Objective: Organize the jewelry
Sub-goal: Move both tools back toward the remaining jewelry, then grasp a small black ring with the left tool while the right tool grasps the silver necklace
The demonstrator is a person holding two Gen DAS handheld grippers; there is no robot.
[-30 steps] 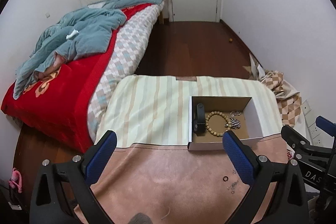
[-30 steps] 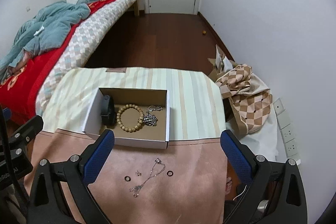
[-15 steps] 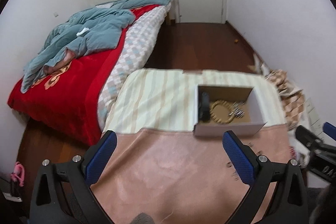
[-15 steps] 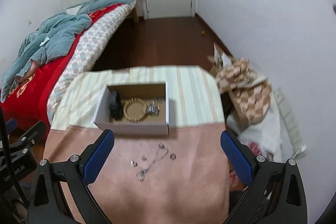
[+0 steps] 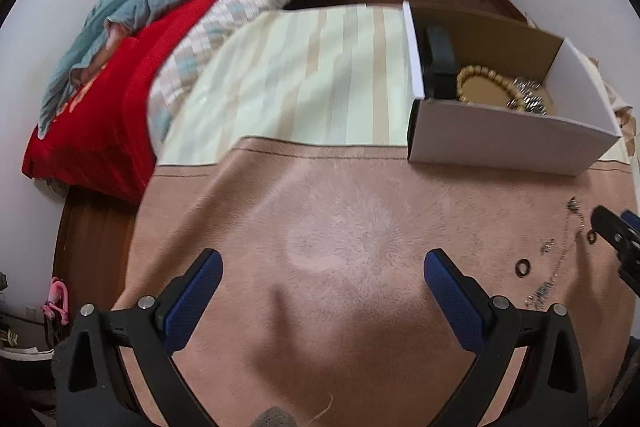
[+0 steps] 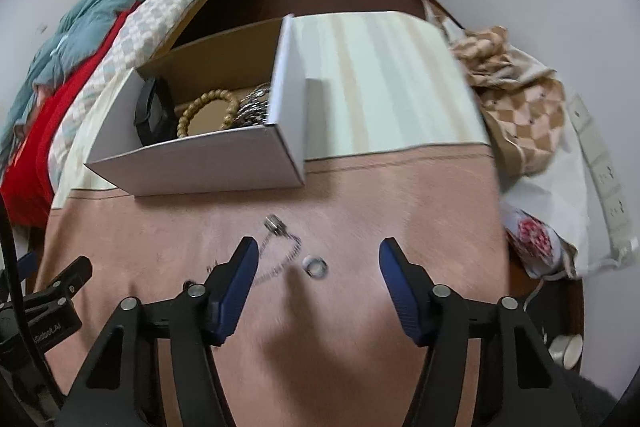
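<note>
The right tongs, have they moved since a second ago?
Yes. The right tongs came down toward the pink cloth, now just above the ring, nearer the box.

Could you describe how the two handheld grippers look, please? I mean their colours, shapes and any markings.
Both the left gripper and the right gripper have black, angular plastic frames with triangular cut-outs and silver screws. Each finger carries a textured blue pad. In the right wrist view, white lettering shows on the left gripper's black body, too small to read. A thin black cable runs beside it.

Ring (image 6: 316,265) right of chain (image 6: 280,251), both before box (image 6: 208,155) holding bracelet (image 6: 208,109).
</note>
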